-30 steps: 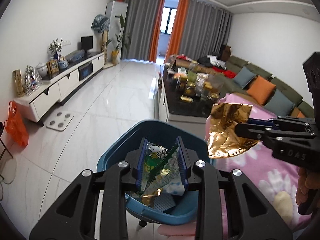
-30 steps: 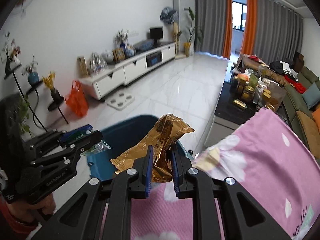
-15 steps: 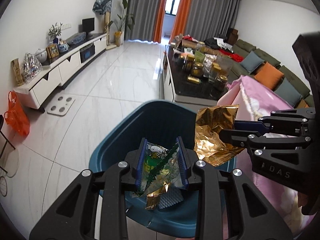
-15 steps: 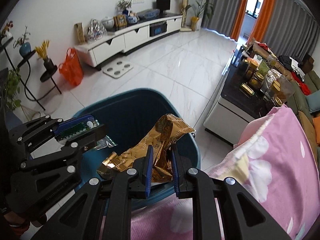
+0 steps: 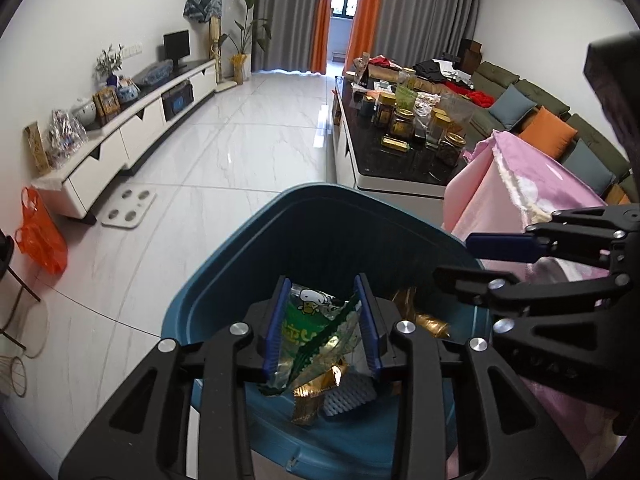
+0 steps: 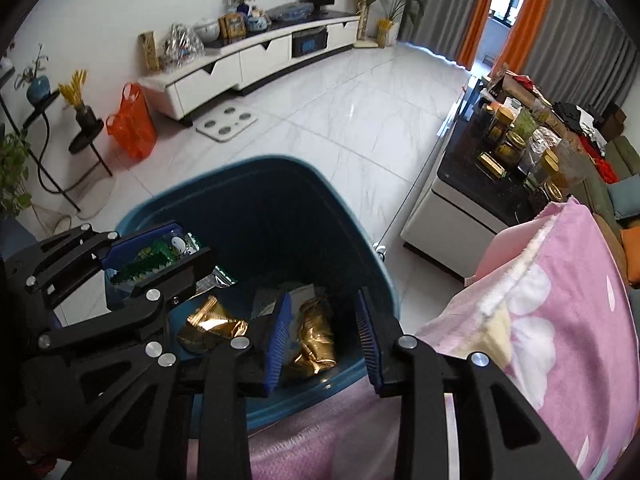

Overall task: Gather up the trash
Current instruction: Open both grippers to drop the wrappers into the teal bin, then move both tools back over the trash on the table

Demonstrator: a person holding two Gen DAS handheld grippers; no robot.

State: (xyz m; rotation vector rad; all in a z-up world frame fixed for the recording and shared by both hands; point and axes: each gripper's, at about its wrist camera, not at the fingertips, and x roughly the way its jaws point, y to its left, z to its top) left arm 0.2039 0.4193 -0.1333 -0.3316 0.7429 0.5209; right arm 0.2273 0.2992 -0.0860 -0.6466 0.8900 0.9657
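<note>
2 grippers over blue bin (image 5: 224,276), drop step in hand. Right gripper (image 6: 322,338): jaws just opened, spread, nothing between; gold wrapper (image 6: 316,334) lying in bin below. Left gripper (image 5: 320,330): jaws just opening too, green snack wrapper (image 5: 312,330) between pads, grip looks loosening; whether pads press, cannot tell. Next move, by my reading: spread left wider so wrapper falls, then lift both clear. Bin stands on white marble floor (image 5: 240,140), beside pink floral cover (image 6: 560,320). Living room: TV cabinet (image 6: 256,60), cluttered coffee table (image 5: 404,160), sofa (image 5: 532,108), grey and orange curtains (image 5: 344,8).

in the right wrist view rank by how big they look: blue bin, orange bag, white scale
1. blue bin, though nearness to the camera inflates it
2. orange bag
3. white scale, close to the bag, so unsure
</note>
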